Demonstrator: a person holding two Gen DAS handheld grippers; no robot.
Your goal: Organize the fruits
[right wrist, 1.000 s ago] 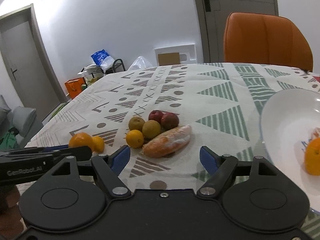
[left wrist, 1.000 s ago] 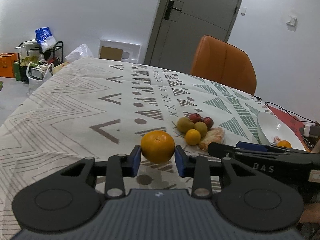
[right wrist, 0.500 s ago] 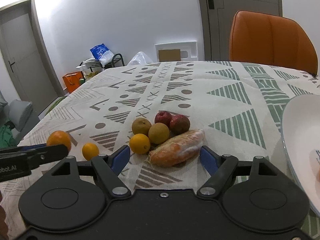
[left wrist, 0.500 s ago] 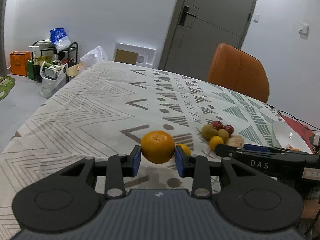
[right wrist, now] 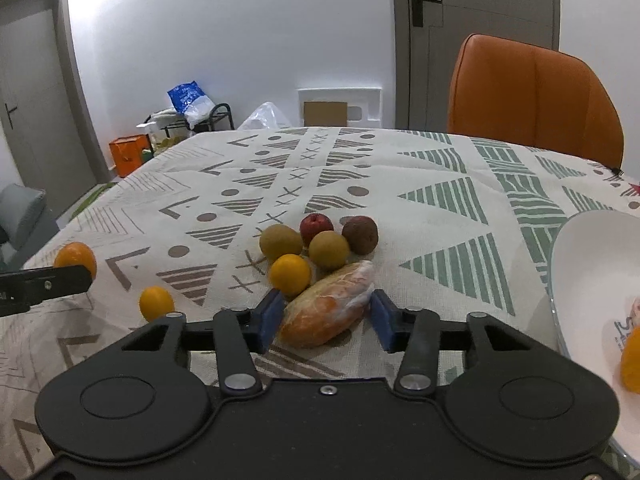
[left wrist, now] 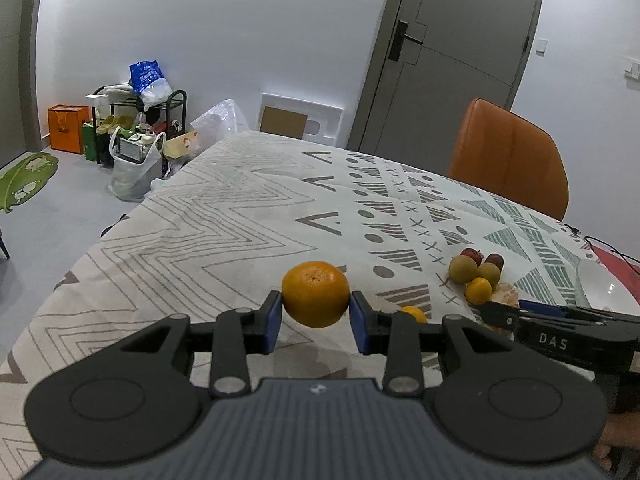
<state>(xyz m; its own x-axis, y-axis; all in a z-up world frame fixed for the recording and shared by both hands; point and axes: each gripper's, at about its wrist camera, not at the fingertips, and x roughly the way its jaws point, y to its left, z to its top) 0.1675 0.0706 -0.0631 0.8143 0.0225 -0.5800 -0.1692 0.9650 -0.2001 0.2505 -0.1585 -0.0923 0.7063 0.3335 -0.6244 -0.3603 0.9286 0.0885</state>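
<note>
I note my left gripper point(left wrist: 316, 316) clamped on the orange point(left wrist: 315, 294) above the table point(left wrist: 208, 220); right gripper point(right wrist: 326, 318) open astride the wrapped fruit point(right wrist: 328, 306). Risk: closing skews the slick wrap, knocking neighbours.

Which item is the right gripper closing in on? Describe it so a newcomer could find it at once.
On the patterned tablecloth, left of the white bowl, sits a cluster of small round fruits. At its near edge lies the plastic-wrapped peeled orange, between the right gripper fingers. It alone is elongated and film-wrapped.
</note>
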